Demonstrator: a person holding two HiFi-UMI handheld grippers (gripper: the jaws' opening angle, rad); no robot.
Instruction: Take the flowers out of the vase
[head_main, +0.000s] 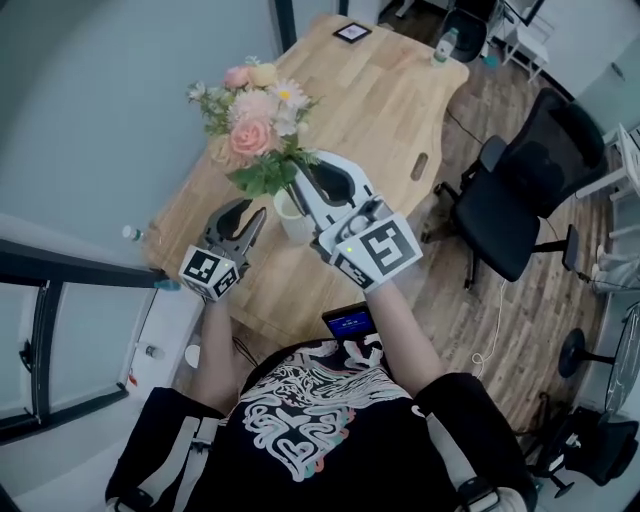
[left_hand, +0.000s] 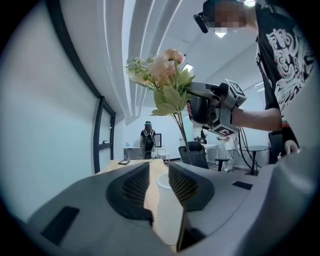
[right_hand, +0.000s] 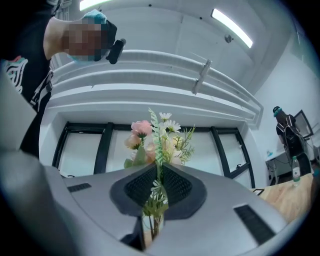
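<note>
Your right claw (right_hand: 159, 175) was closed narrowly on the stems of the flowers (head_main: 255, 130), the ribbed pads pinching the green stalks partway down. The pink roses, white daisies and leafy sprigs stood up above the jaws. In the right gripper view the stems ran on below the pads into the mouth of the white vase (head_main: 292, 222), so their lower ends seemed to sit inside it; how deep they went could not be told. The vase showed nothing else in it.

The vase stood upright on the wooden surface (head_main: 380, 110), near the edge closest to you, directly under the bouquet's leaves. Your left claw (left_hand: 159, 167) was level with it and stood about half open, with the vase rim showing low between the two pads. A strip of bare wood showed between one pad and the vase wall, so the pads were not clamping it on both sides.

In the head view the two claws sat side by side, the left one just beside the vase and the right one above it.

Farther out, at the far end of the surface lay a small black-framed square (head_main: 351, 32), and a clear bottle (head_main: 445, 45) stood near the far corner; what was in it was too small to make out. A black office chair (head_main: 520, 210) stood on the wood floor well apart from the vase. A dark device with a lit blue screen (head_main: 350, 322) showed against your chest.
</note>
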